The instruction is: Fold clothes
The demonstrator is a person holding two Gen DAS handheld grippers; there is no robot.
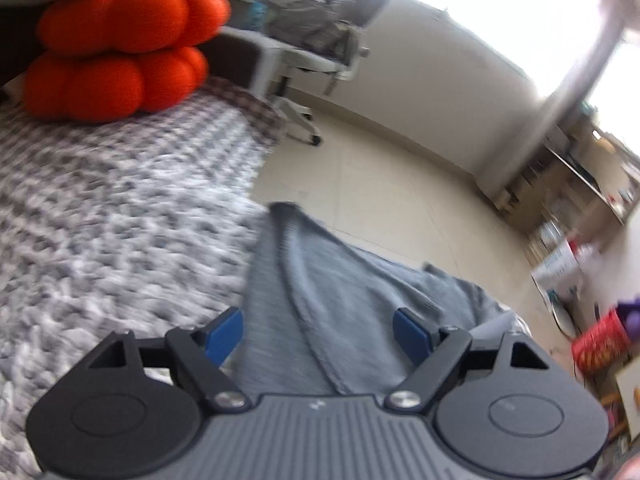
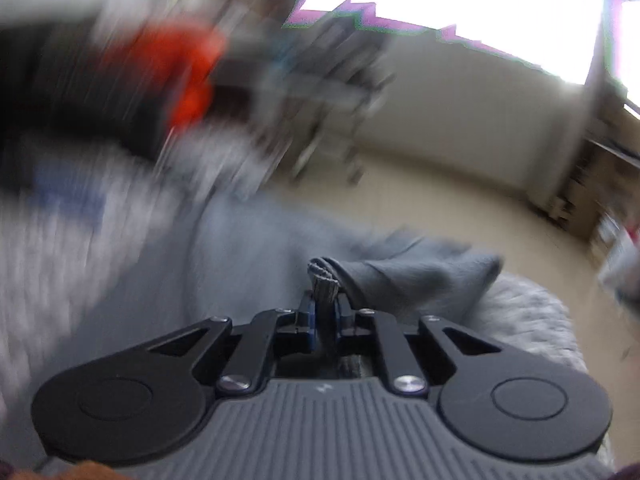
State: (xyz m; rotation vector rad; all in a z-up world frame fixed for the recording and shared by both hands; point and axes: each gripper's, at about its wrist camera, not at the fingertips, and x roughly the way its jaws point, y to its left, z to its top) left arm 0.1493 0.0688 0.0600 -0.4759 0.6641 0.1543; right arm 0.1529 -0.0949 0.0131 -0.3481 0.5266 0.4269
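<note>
A grey-blue garment (image 1: 320, 300) lies on a bed with a fluffy grey-and-white cover (image 1: 100, 220), spread toward the bed's right edge. My left gripper (image 1: 318, 332) hovers over it with its blue pads wide apart; the cloth lies below them and the pads do not press on it. In the blurred right wrist view my right gripper (image 2: 323, 312) is shut on a bunched hem of the garment (image 2: 322, 280), which sticks up between the pads. The rest of the cloth (image 2: 400, 276) trails off to the right.
Two orange pumpkin-shaped cushions (image 1: 120, 48) are stacked at the head of the bed under a white pillow. Beyond the bed lie a cream floor (image 1: 380, 184), a white rolling cart (image 1: 304, 60), a pale wall and cluttered shelves with boxes (image 1: 580, 260) at right.
</note>
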